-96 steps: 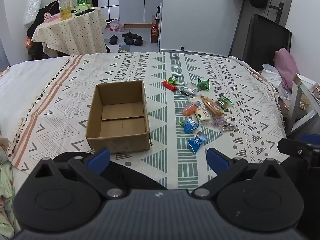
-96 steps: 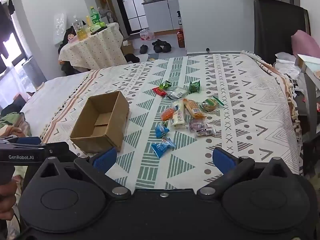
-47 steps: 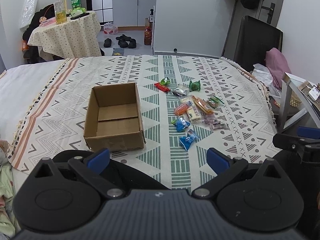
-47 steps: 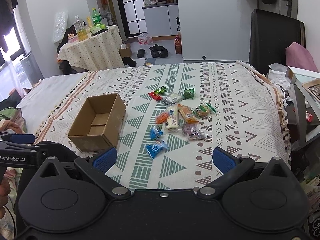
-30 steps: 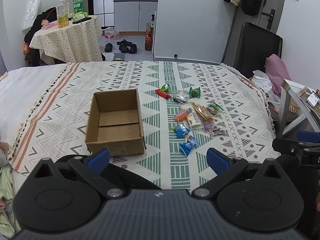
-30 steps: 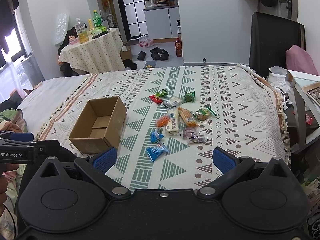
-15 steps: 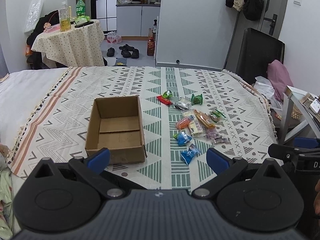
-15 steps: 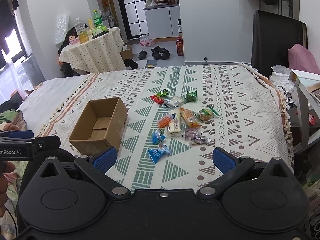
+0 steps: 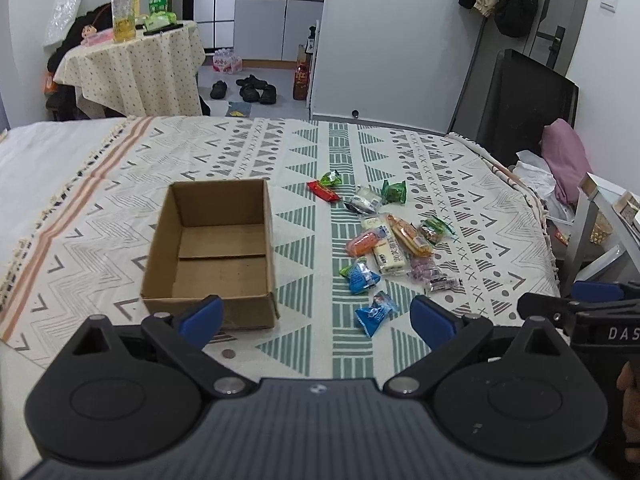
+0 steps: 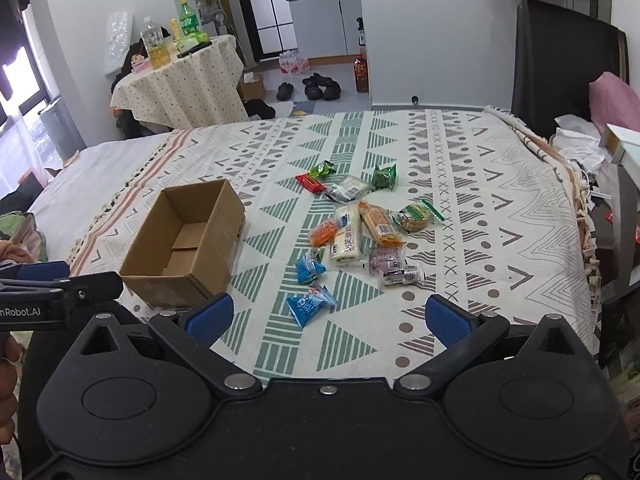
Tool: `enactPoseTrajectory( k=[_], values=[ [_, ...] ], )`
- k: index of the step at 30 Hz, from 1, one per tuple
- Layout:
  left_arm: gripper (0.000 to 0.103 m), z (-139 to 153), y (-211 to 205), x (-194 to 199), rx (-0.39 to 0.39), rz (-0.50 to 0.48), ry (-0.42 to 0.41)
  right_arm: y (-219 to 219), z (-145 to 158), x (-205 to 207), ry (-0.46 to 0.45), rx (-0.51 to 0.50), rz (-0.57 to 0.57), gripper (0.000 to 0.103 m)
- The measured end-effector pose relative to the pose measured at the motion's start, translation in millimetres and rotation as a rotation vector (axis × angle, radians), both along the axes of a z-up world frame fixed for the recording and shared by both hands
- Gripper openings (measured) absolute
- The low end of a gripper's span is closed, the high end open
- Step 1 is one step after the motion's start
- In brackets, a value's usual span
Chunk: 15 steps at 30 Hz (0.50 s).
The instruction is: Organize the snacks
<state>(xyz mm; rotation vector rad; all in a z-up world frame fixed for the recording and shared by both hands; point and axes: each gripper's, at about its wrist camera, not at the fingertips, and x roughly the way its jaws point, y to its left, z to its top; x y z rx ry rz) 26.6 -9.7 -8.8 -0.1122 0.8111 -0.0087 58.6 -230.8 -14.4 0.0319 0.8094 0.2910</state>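
Observation:
An open, empty cardboard box (image 9: 216, 252) (image 10: 188, 248) sits on the patterned bedspread (image 9: 304, 152). To its right lies a loose cluster of several wrapped snacks: a blue packet (image 9: 374, 314) (image 10: 310, 304) nearest me, another blue one (image 9: 362, 276), an orange one (image 9: 362, 242), a white bar (image 9: 386, 250), a red one (image 9: 323, 192) and green ones (image 9: 394, 191). My left gripper (image 9: 316, 320) is open and empty, held back near the bed's near edge. My right gripper (image 10: 326, 316) is open and empty, just short of the nearest blue packet.
A small table with a dotted cloth (image 9: 132, 64) holding bottles stands beyond the bed at the left. Shoes (image 9: 250, 88) lie on the floor. A black chair (image 9: 524, 100) and a pink cushion (image 9: 566, 156) are at the right, with a white shelf frame (image 9: 592, 216).
Both grippers have drifted slightly forward toward the bed, so the box and snacks look a little closer. Nothing on the bed has moved. Both grippers stay open.

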Motion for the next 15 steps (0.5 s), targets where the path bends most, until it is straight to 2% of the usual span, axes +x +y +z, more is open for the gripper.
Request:
enactPoseTrajectory(
  k=[11,15],
  values=[
    [0.090,-31.1,-14.3,39.1,-0.046,-0.012,0.057,-14.3,-25.1,37.2,0.047,0.035,-0.035,0.103],
    [0.086,-42.5,-17.8,54.3,-0.061,-0.009,0.082,-19.9,-35.9,51.7,0.078,0.053,-0.050,0.095]
  ],
)
